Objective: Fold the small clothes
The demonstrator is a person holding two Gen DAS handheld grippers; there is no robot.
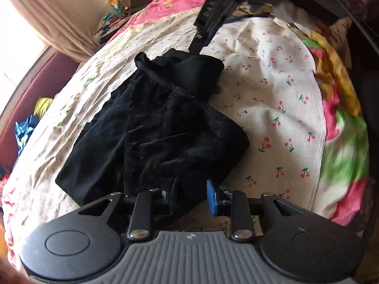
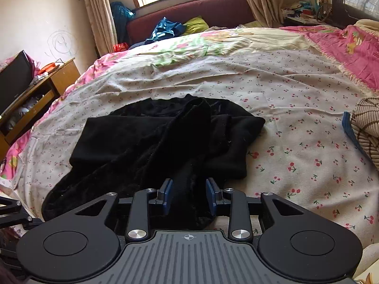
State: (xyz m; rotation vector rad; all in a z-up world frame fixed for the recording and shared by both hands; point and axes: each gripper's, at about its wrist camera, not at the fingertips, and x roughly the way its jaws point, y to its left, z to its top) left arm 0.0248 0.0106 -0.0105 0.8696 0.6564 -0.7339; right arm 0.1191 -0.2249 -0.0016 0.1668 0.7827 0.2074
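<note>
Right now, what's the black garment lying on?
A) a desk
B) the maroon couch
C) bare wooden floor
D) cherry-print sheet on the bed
D: the black garment lies crumpled on the cherry-print sheet covering the bed, seen in both wrist views.

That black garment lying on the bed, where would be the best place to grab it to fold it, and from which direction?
Probably by the near edge of the black garment, coming from above and the near side. It lies rumpled on the cherry-print sheet, and its loose near end already sits between the open pads of the right gripper, apparently unpinched. The left gripper sits at another edge.
</note>
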